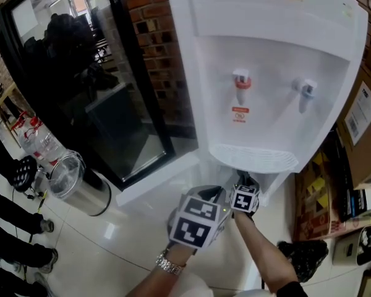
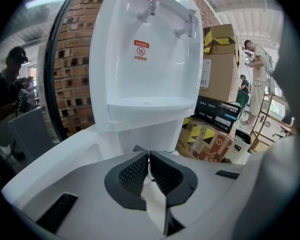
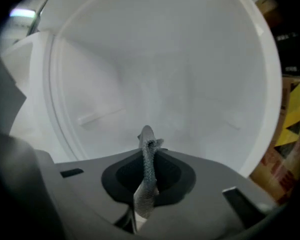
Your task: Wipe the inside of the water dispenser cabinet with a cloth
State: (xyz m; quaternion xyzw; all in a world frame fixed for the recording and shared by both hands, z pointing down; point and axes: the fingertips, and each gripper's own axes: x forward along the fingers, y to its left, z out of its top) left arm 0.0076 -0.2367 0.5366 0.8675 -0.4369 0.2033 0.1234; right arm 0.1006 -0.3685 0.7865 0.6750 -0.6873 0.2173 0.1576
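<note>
Under the drip tray [image 1: 253,156] of the white water dispenser [image 1: 266,73], both marker cubes hide the cabinet mouth in the head view, so the cloth does not show there. The right gripper view shows it. The right gripper [image 3: 149,154] has its jaws closed on a grey, mesh-textured cloth [image 3: 148,176], with a fold poking up past the tips. It points into the cabinet [image 3: 165,69], whose white walls are blurred, and I cannot tell whether the cloth touches one.

The left gripper [image 2: 149,165] sits just beside it, outside the cabinet, with its jaws pressed together. The pale sliver between them is probably a white surface behind, not something held.

The cabinet door [image 1: 154,178] stands open to the left. A steel bin [image 1: 80,190], its contents unclear, stands by the glass door [image 1: 80,85]. Cardboard boxes [image 1: 362,116] crowd the dispenser's right side.
</note>
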